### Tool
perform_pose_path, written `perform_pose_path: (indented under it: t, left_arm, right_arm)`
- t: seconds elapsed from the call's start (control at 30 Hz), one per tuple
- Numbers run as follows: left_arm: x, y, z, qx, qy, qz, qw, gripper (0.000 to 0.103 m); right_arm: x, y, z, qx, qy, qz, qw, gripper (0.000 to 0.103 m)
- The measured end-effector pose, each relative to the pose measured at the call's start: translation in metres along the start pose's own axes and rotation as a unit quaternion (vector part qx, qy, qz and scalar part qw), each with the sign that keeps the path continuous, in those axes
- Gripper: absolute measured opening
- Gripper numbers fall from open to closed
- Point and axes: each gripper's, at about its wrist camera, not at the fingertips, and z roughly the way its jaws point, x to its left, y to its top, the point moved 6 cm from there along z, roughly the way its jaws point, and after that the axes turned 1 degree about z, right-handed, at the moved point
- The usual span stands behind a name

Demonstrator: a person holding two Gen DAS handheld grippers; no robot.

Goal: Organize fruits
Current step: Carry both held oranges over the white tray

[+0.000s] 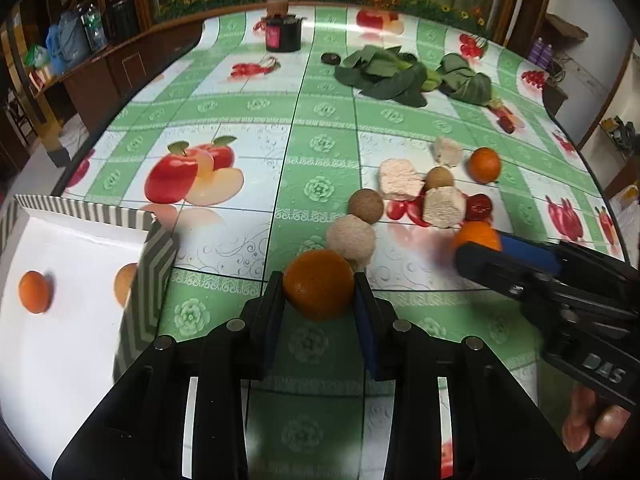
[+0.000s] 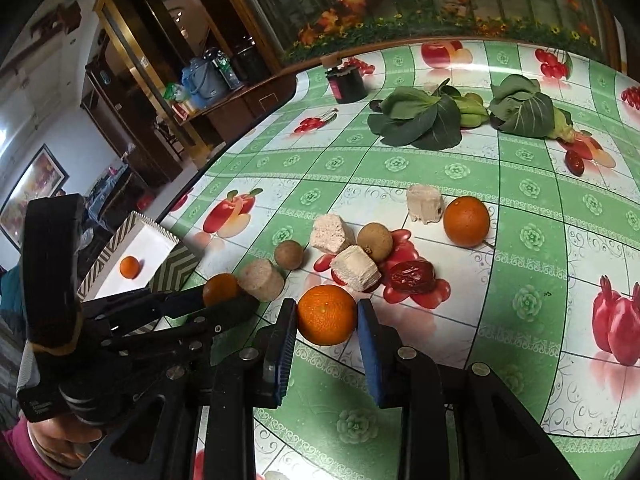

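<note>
My left gripper (image 1: 319, 300) is shut on an orange (image 1: 319, 283) above the table, right of the striped box (image 1: 152, 264). The same orange shows in the right wrist view (image 2: 220, 289). The box holds a small orange (image 1: 35, 291) and a brown fruit (image 1: 125, 283). My right gripper (image 2: 327, 328) has an orange (image 2: 327, 314) between its pads, touching or nearly so; I cannot tell if it grips. A third orange (image 2: 466, 221), two brown round fruits (image 2: 374, 241) (image 2: 289, 255) and a red date (image 2: 412, 276) lie on the table.
Several pale spongy blocks (image 2: 332, 233) lie among the fruits. Leafy greens (image 2: 424, 120) and a dark jar (image 2: 346, 84) stand farther back. The table edge runs along the left, with shelves beyond.
</note>
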Motion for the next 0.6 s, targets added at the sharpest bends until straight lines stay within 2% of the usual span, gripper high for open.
perform_pose_path:
  t: [0.27,0.6]
  left_arm:
    - [0.005,-0.01,-0.036,-0.018,-0.002,-0.01,0.9998,0.033]
    - [0.029,-0.024,-0.076,-0.041,0.024,-0.015,0.9987,0.033]
  right_arm:
    - [0.012,-0.005,-0.003,0.006,0.006,-0.003,1.0,0.029]
    - [0.065,-0.016,-0.023,-0.009,0.024,-0.037,0.999,0.029]
